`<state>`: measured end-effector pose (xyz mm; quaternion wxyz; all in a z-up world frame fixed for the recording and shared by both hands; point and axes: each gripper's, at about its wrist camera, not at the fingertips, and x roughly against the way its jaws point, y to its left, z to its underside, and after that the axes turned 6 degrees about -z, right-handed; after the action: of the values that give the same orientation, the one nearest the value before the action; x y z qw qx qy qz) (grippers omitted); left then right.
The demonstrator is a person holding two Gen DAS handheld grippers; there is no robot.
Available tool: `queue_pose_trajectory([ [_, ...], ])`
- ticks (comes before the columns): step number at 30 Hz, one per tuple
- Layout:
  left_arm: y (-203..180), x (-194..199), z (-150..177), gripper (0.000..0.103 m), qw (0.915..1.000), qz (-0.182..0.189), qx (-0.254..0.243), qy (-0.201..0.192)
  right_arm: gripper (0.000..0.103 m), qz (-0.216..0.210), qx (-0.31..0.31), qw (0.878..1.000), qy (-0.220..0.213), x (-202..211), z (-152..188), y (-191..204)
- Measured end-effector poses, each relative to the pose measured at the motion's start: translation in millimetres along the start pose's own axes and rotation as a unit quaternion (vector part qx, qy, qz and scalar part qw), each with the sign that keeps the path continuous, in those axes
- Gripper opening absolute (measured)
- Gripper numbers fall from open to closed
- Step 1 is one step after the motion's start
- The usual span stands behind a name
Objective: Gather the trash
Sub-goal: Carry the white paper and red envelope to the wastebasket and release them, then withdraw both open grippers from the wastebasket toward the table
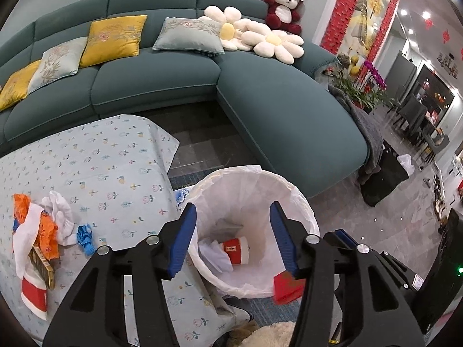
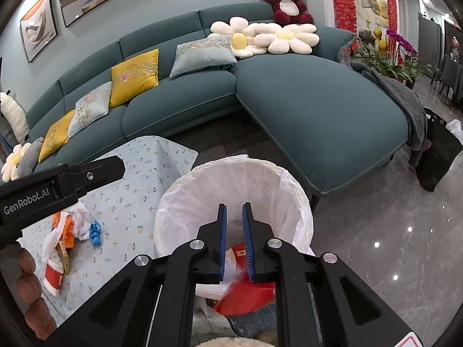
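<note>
A bin with a white liner (image 1: pixel 301 199) (image 2: pixel 179 185) stands on the floor beside a table in a floral cloth (image 1: pixel 115 159). My left gripper (image 1: pixel 231 205) hangs open above the bin's mouth, nothing between its pads. In the bin lie a red cup (image 1: pixel 235 250) and white paper. My right gripper (image 2: pixel 233 205) is over the bin too, its jaws a narrow gap apart, gripping nothing. A blurred red packet (image 1: pixel 288 287) (image 2: pixel 246 296) is below the fingers at the bin's near rim. On the table sit an orange-and-white trash pile (image 1: pixel 43 231) (image 2: pixel 63 231), a blue scrap (image 1: pixel 85 238) and a red-white cup (image 1: pixel 33 293).
A teal corner sofa (image 1: pixel 260 101) with cushions curves behind the table and bin. A dark bag (image 1: pixel 385 179) and a grey blanket are at its right end. Glossy tiled floor (image 2: pixel 390 231) spreads to the right. A person's fingers (image 2: pixel 29 283) show at the left edge.
</note>
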<state>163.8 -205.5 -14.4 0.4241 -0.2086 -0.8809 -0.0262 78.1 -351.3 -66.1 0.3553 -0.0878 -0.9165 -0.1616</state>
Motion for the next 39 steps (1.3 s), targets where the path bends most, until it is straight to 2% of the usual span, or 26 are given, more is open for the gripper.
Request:
queue_pose_trajectory([
  [13, 28, 21, 12, 0.054, 0.9995, -0.016, 0.024, -0.010, 0.014, 0.006, 0.011, 1.000, -0.020, 16, -7, 7],
  [24, 50, 15, 38, 0.054, 0.9989, -0.028, 0.036, 0.011, 0.014, 0.035, 0.002, 0.999, -0.014, 29, 3, -33],
  [31, 56, 19, 50, 0.054, 0.9986, -0.029, 0.041, 0.017, 0.014, 0.049, -0.017, 0.998, -0.025, 41, 4, -56],
  [34, 57, 23, 52, 0.058, 0.9985, -0.029, 0.043, 0.015, 0.014, 0.051, -0.018, 0.998, -0.027, 43, 3, -58],
  [39, 59, 27, 55, 0.058, 0.9985, -0.031, 0.045, 0.013, 0.014, 0.050, -0.018, 0.998, -0.029, 42, 0, -57],
])
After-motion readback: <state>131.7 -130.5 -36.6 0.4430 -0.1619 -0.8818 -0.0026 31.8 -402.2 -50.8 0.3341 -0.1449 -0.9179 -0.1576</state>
